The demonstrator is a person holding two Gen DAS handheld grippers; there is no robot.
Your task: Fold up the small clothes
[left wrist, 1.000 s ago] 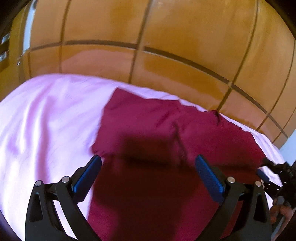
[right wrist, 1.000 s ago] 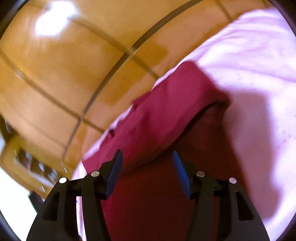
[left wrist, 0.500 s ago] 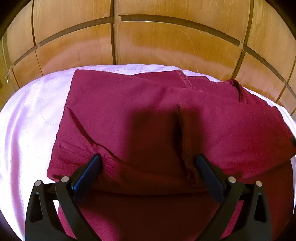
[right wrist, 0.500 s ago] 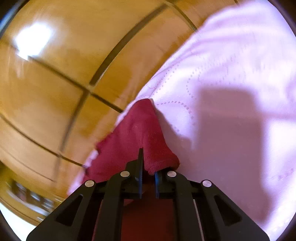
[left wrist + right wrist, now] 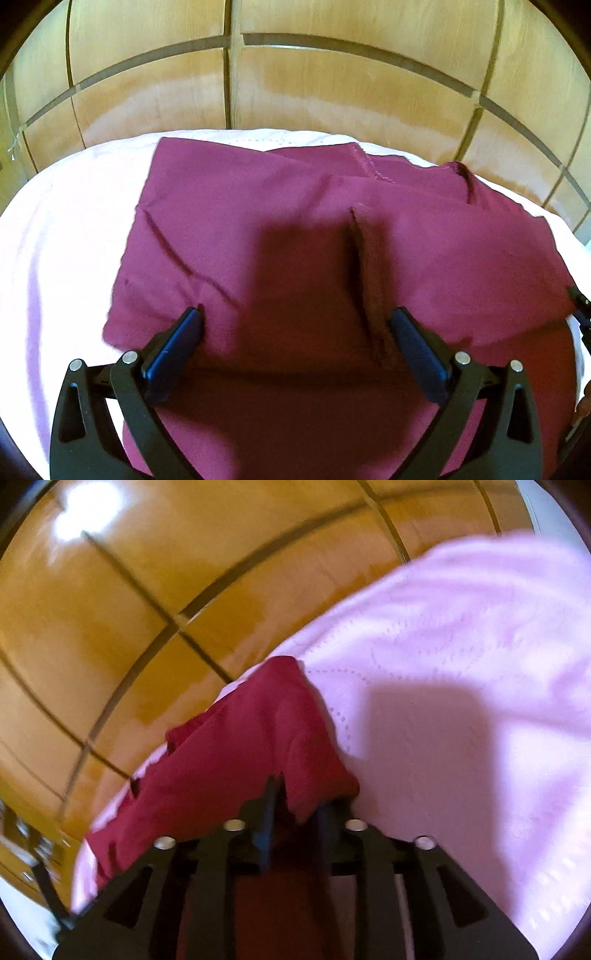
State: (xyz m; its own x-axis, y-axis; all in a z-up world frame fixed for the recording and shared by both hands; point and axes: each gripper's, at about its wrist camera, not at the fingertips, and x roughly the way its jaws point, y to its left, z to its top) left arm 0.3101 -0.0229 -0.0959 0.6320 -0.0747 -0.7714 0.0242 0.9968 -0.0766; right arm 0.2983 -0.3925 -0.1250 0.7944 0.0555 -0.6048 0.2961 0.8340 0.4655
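A maroon garment lies folded over on a pink bedsheet, with a seam flap running down its middle. My left gripper hangs just above its near part, jaws wide open with nothing held, and the blue pads stand apart over the cloth. In the right wrist view the garment ends in a folded corner that sits between the fingers of my right gripper. Its jaws are opening and the pads stand a little off the cloth.
Wooden panels with dark grooves rise right behind the bed's far edge. Bare pink sheet spreads to the right of the garment. The tip of the right gripper and part of a hand show at the right edge of the left wrist view.
The garment's edge was folded over and now lies flatter. My right gripper shut on the folded corner, then its jaws parted again. The left gripper came lower and closer, still open.
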